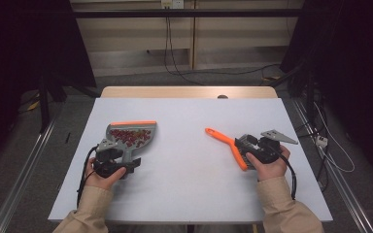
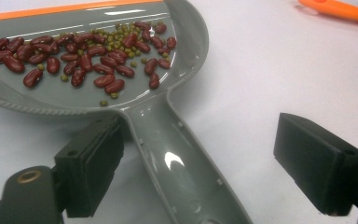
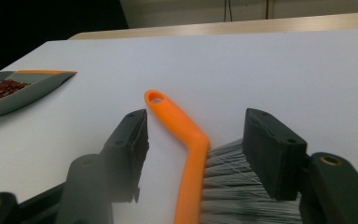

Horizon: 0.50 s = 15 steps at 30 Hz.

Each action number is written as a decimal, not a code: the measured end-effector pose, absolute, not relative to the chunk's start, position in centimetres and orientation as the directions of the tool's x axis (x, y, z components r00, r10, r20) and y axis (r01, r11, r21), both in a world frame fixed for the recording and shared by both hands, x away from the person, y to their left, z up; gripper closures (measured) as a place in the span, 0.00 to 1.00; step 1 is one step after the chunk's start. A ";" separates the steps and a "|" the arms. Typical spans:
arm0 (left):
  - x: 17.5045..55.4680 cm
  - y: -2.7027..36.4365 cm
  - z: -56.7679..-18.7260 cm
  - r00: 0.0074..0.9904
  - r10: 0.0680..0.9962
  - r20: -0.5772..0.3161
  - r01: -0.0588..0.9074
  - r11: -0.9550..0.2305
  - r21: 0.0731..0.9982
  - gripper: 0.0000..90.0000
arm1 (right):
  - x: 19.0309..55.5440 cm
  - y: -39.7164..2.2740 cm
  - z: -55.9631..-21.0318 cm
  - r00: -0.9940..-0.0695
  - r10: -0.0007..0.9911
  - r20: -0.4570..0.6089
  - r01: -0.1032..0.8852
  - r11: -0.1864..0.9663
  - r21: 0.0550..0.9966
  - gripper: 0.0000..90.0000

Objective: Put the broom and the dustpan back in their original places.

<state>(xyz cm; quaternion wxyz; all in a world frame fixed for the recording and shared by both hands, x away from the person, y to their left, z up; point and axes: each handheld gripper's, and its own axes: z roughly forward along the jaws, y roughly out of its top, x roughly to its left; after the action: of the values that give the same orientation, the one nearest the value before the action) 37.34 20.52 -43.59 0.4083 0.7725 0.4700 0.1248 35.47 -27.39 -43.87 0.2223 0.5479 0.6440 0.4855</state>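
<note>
- Your bench (image 1: pixel 184 189) is a pale sheet in a dim room, cables trailing along the far wall.
- The grey dustpan (image 2: pixel 121 93) lies left, loaded with red beans (image 2: pixel 81 56). Your left gripper (image 2: pixel 196 158) straddles its handle, jaws apart, pads off it.
- The orange brush (image 3: pixel 186 140) lies right, between the parted jaws of your right gripper (image 3: pixel 196 149), unpinched.
- Both look light, stiff and slick. Take each at mid-handle, and keep the pan level, since the beans will likely roll.
</note>
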 end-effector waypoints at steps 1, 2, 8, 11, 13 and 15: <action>37.3 20.5 -43.6 0.528 0.828 -0.191 0.623 -0.224 0.750 0.16 | 35.4 -27.4 -43.8 -0.306 0.920 0.245 0.487 -0.070 0.870 0.44; 37.3 20.5 -43.5 0.529 0.826 -0.193 0.622 -0.223 0.751 0.16 | 35.3 -27.4 -43.8 -0.312 0.919 0.239 0.486 -0.062 0.872 0.44; 37.3 20.7 -43.1 0.539 0.817 -0.204 0.596 -0.199 0.778 0.15 | 35.0 -26.9 -43.7 -0.388 0.896 0.215 0.483 -0.001 0.876 0.41; 37.2 20.8 -42.9 0.543 0.813 -0.209 0.583 -0.186 0.791 0.14 | 34.8 -26.8 -43.5 -0.397 0.889 0.229 0.478 -0.012 0.878 0.40; 37.0 20.9 -42.7 0.557 0.805 -0.204 0.572 -0.194 0.797 0.13 | 34.7 -26.8 -43.4 -0.411 0.881 0.233 0.477 -0.010 0.879 0.40; 37.0 20.8 -42.6 0.576 0.793 -0.200 0.558 -0.203 0.805 0.13 | 34.5 -26.9 -43.3 -0.416 0.878 0.235 0.474 -0.011 0.881 0.39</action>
<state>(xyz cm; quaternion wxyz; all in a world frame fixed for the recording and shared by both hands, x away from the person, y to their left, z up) 36.98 20.85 -42.63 0.4510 0.7645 0.4418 0.1300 34.47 -26.87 -43.31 0.2008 0.5015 0.6740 0.5040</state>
